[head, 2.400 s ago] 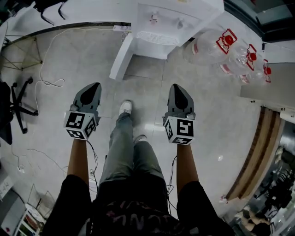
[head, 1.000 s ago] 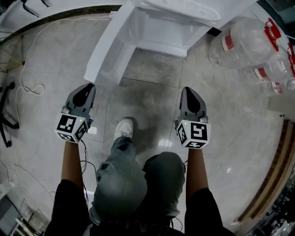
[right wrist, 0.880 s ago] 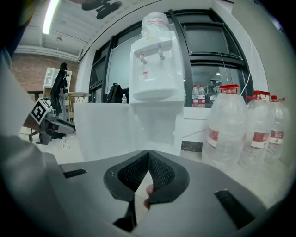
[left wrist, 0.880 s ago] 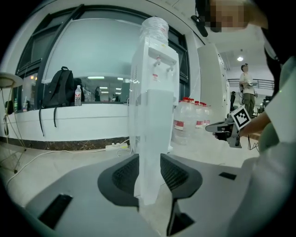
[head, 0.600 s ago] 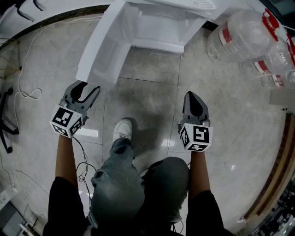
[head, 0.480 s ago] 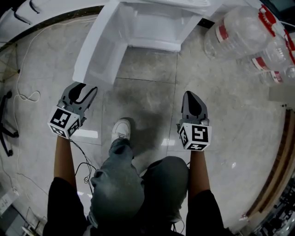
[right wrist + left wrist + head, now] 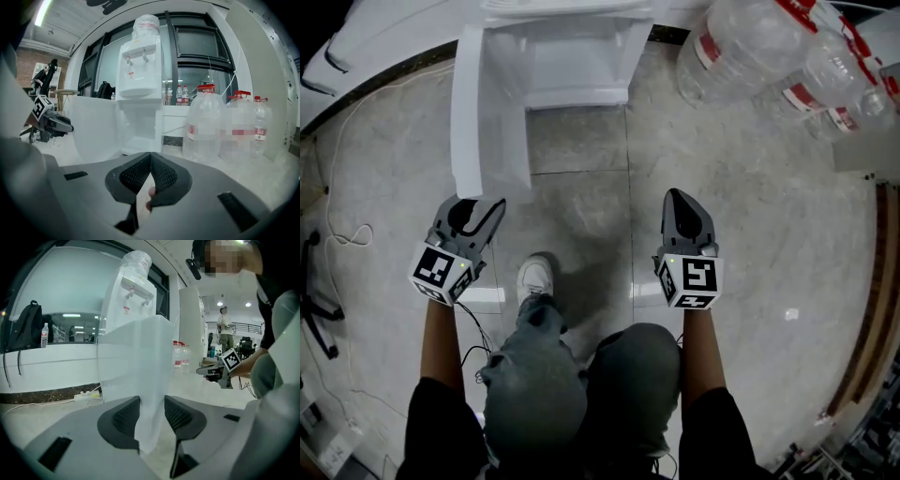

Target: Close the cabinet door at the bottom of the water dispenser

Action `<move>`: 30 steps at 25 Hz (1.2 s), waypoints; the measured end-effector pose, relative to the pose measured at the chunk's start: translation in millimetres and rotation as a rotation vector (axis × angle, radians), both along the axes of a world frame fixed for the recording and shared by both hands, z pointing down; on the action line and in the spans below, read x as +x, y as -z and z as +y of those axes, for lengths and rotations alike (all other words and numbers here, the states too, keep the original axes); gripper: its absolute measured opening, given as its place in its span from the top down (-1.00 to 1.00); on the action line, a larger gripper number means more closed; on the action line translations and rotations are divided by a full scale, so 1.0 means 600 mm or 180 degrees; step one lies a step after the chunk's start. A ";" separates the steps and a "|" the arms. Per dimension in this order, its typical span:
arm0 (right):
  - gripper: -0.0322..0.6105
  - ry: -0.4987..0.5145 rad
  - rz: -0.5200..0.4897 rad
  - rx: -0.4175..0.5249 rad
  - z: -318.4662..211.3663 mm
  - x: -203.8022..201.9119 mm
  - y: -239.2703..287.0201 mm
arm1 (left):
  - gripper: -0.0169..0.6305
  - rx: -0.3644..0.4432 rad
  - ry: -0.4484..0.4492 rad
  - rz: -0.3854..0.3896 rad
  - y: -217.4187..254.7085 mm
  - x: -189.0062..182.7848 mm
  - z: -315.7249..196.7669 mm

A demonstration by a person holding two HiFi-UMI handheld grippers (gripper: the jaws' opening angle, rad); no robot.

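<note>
Your left gripper (image 7: 478, 208), jaws just opening, is straddling the free edge of the smooth white cabinet door (image 7: 487, 112). The flat panel's long axis is running down-frame toward it. Your right gripper (image 7: 674, 196) is sitting closed.

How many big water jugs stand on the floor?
3: one jug beside the water dispenser, a second right of it, a third at far right. More may be hidden.

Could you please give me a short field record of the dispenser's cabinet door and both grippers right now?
cabinet door: open, swung out from the water dispenser toward the person
left gripper: jaws just opened wide, then eased in slightly; apart, with the door's free edge between them
right gripper: shut, empty, away from the door
nearby: water bottles on the floor beside the dispenser
task status: door not yet closed
</note>
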State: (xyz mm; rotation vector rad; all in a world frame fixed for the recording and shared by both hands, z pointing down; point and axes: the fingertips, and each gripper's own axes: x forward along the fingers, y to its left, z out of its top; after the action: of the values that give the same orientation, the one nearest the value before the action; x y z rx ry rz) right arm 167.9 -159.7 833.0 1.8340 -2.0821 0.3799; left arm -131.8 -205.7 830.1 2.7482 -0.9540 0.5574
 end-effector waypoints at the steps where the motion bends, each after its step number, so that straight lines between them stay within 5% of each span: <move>1: 0.86 -0.0040 0.0005 -0.0002 0.005 0.007 0.001 | 0.41 0.0007 -0.0041 0.0036 0.001 0.016 0.000; 13: 0.86 -0.0458 0.0073 0.0055 0.056 0.104 0.021 | 0.52 0.0068 -0.0664 0.0142 0.006 0.218 -0.029; 30: 0.86 -0.0918 0.0197 -0.0123 0.079 0.202 -0.009 | 0.50 0.0180 -0.1033 0.0258 -0.011 0.405 -0.187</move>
State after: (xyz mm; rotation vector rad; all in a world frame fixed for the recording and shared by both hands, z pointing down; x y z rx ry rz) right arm 288.9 -112.1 838.6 2.0992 -1.7602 0.4253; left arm 111.3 -318.2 836.5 2.9710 -0.5152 0.4671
